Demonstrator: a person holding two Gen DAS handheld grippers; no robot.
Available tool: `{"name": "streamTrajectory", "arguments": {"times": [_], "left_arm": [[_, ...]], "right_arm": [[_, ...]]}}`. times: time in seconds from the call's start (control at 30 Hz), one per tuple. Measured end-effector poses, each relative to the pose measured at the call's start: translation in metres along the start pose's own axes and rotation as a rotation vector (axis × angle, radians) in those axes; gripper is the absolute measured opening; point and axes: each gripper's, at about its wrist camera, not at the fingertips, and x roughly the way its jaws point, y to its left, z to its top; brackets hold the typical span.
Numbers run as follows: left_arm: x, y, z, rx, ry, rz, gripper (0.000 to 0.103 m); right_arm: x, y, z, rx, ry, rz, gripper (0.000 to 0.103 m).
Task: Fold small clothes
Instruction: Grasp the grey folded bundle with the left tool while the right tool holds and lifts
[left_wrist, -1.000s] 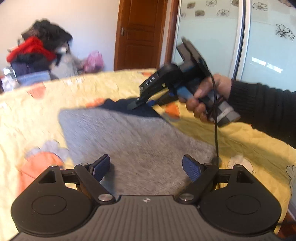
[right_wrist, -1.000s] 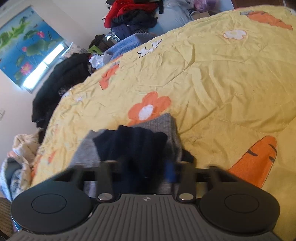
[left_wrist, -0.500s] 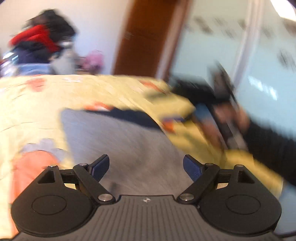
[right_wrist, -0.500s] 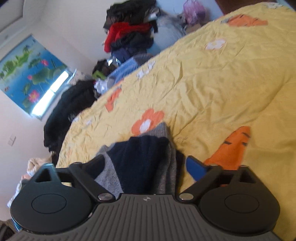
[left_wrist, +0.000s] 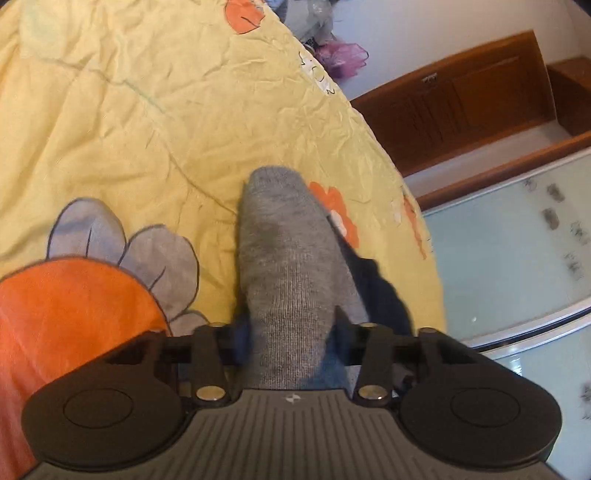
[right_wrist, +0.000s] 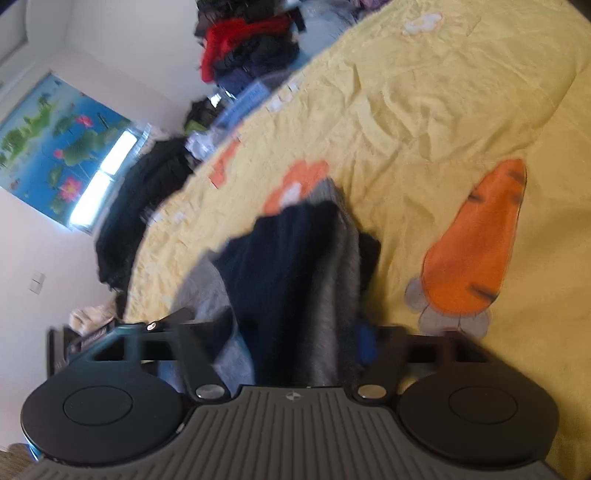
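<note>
Since a sec ago the left gripper (left_wrist: 291, 343) has swung round w/ a roll and come in over the grey garment (left_wrist: 291, 266); the right hand w/ its tool is gone from that view. Both sets of jaws are closing w/ cloth between them. Left view shows the grey knit bunched into a narrow ridge, plus a door (left_wrist: 465, 99). Right view alone shows the navy part (right_wrist: 291, 280) on top, a clothes pile (right_wrist: 251, 40) and window (right_wrist: 107, 166). Right gripper (right_wrist: 291, 350) pinches the grey-navy bundle. Garment lies on the yellow bedspread (left_wrist: 140, 118).
</note>
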Motion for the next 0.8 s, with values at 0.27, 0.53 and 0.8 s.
{"name": "streamTrajectory", "arguments": {"times": [0.27, 0.53, 0.8], "left_arm": [[-0.050, -0.034, 0.015, 0.243, -0.105, 0.084, 0.031], [-0.072, 0.014, 0.059, 0.152, -0.159, 0.259, 0.038], [-0.134, 0.030, -0.026, 0.200, -0.120, 0.059, 0.070]], "right_arm": [[0.004, 0.036, -0.002, -0.050, -0.034, 0.050, 0.037], [0.068, 0.061, 0.009, 0.009, -0.021, 0.036, 0.062], [0.025, 0.040, -0.027, 0.003, 0.047, 0.071, 0.074]]}}
